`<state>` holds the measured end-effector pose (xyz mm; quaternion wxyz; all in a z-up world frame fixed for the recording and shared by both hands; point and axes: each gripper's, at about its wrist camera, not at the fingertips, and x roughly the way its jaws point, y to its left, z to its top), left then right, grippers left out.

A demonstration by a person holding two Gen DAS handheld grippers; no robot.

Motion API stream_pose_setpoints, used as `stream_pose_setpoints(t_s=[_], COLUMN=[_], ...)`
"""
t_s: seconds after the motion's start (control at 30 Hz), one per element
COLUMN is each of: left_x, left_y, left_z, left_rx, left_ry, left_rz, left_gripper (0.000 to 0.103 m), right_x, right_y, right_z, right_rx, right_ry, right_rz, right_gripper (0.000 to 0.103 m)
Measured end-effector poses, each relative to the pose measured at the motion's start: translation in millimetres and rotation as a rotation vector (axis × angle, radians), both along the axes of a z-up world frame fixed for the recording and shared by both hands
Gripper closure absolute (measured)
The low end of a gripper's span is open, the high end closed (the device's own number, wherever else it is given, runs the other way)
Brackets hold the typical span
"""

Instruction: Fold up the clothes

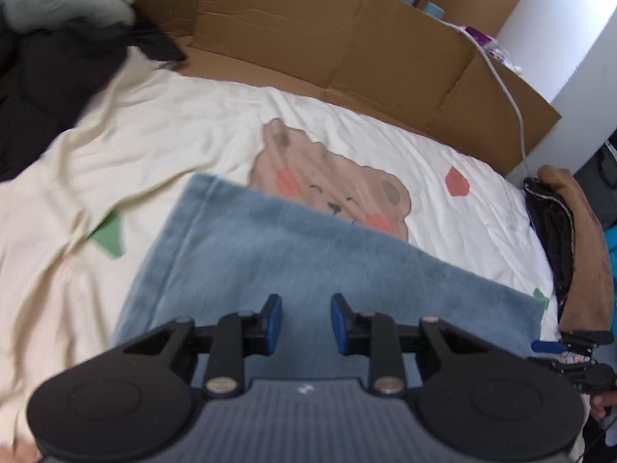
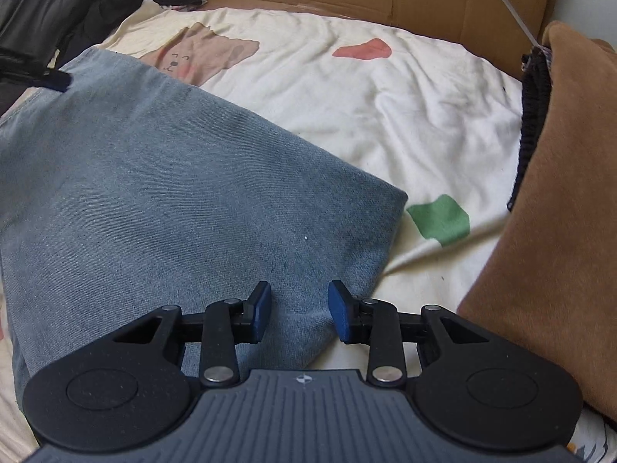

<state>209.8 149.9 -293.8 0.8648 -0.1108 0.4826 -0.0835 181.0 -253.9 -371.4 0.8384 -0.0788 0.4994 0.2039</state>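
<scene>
Blue denim jeans (image 2: 162,193) folded flat on cream bear-print bed sheet (image 2: 385,115); left gripper (image 1: 305,320) and right gripper (image 2: 297,312) hover open, empty. Next: pinch near edge, fold again.

The jeans (image 2: 162,193) lie flat on the sheet (image 2: 405,115), under and ahead of both tongs. The right tongs (image 2: 299,308) hang over the jeans' near right corner; the left tongs (image 1: 305,322) hang over their near edge. Ahead of the left tongs, the jeans' far edge covers part of a bear print (image 1: 331,181) on the sheet. Right of the right tongs a folded stack (image 2: 559,212) sits on the sheet, well apart from the jeans. Behind the sheet stands a cardboard wall (image 1: 347,46). Far left of both tongs lies a heap of clothes (image 1: 50,58), partly on the sheet.
</scene>
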Motion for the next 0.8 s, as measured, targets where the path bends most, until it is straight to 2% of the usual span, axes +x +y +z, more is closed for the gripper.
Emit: stream_pose_setpoints(t_s=[0.13, 0.23, 0.47, 0.57, 0.67, 0.8], left_x=[21, 29, 41, 44, 42, 38], left_y=[-11, -20, -27, -39, -50, -56], left_z=[-14, -17, -38, -30, -21, -18], left_rx=[-0.038, -0.008, 0.031, 0.102, 0.159, 0.203], left_ry=[0.039, 0.031, 0.026, 0.027, 0.04, 0.084], left_rz=[-0.077, -0.126, -0.083, -0.128, -0.192, -0.189], left_gripper=[0.076, 0.077, 0.082, 0.085, 0.085, 0.085], right_x=[-4, -7, -8, -12, -15, -18], right_y=[-1, 0, 5, 5, -1, -12], right_z=[0, 0, 5, 8, 8, 8], right_rx=[0.0, -0.008, -0.04, -0.049, -0.012, 0.058], right_ry=[-0.004, -0.01, 0.007, 0.019, 0.023, 0.085], right_rz=[-0.017, -0.023, -0.04, -0.064, -0.133, -0.219], right_gripper=[0.065, 0.065, 0.064, 0.064, 0.064, 0.063])
